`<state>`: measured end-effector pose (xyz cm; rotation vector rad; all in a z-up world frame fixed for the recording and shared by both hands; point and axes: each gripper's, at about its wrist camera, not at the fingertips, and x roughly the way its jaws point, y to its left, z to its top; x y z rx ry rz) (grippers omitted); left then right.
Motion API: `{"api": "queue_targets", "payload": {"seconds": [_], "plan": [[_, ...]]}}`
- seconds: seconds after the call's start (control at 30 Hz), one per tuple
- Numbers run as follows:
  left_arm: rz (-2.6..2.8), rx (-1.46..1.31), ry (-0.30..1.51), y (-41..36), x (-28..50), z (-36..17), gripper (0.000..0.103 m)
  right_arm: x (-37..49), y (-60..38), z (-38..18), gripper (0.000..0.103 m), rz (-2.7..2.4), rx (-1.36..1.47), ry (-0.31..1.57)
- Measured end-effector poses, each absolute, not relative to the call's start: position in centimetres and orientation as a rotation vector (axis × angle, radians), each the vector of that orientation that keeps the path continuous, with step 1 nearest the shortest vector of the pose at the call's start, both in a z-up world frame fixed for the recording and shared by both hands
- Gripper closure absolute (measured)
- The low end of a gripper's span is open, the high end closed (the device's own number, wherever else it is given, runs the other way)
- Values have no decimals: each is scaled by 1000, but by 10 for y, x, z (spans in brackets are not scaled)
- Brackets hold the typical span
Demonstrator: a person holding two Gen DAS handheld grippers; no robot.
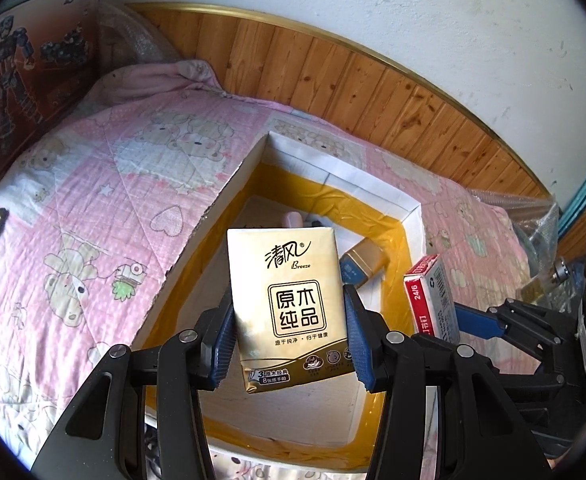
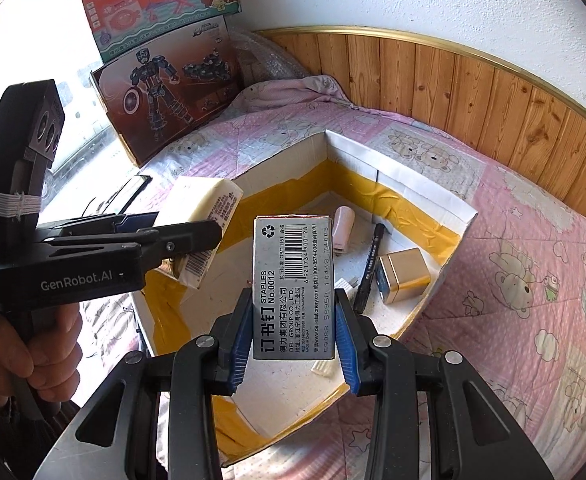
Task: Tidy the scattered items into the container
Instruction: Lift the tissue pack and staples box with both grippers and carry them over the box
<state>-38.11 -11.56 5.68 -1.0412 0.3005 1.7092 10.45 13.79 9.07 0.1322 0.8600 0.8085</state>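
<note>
My left gripper (image 1: 289, 332) is shut on a gold tissue pack (image 1: 289, 304) and holds it above the open white cardboard box (image 1: 221, 208) with yellow tape inside. The pack and left gripper also show in the right wrist view (image 2: 201, 216). My right gripper (image 2: 293, 328) is shut on a grey staples box (image 2: 293, 284) over the same cardboard box (image 2: 425, 196); the staples box also shows in the left wrist view (image 1: 433, 300). Inside the cardboard box lie a gold tin (image 2: 405, 274), a black marker (image 2: 371, 266) and a pink item (image 2: 343, 230).
The cardboard box sits on a bed with a pink cartoon quilt (image 1: 113, 184). Toy boxes (image 2: 169, 100) stand at the bed's head. A wood-panelled wall (image 1: 333, 80) runs behind. Bubble wrap (image 1: 533, 216) lies to the right. A small white piece (image 2: 325, 368) lies in the box.
</note>
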Motion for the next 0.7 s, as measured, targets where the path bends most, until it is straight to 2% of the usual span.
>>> {"api": "queue_targets", "payload": {"seconds": [0.7], "plan": [[1781, -1004, 545, -100, -385, 23, 52, 100, 177, 59, 64, 849, 42, 967]]}}
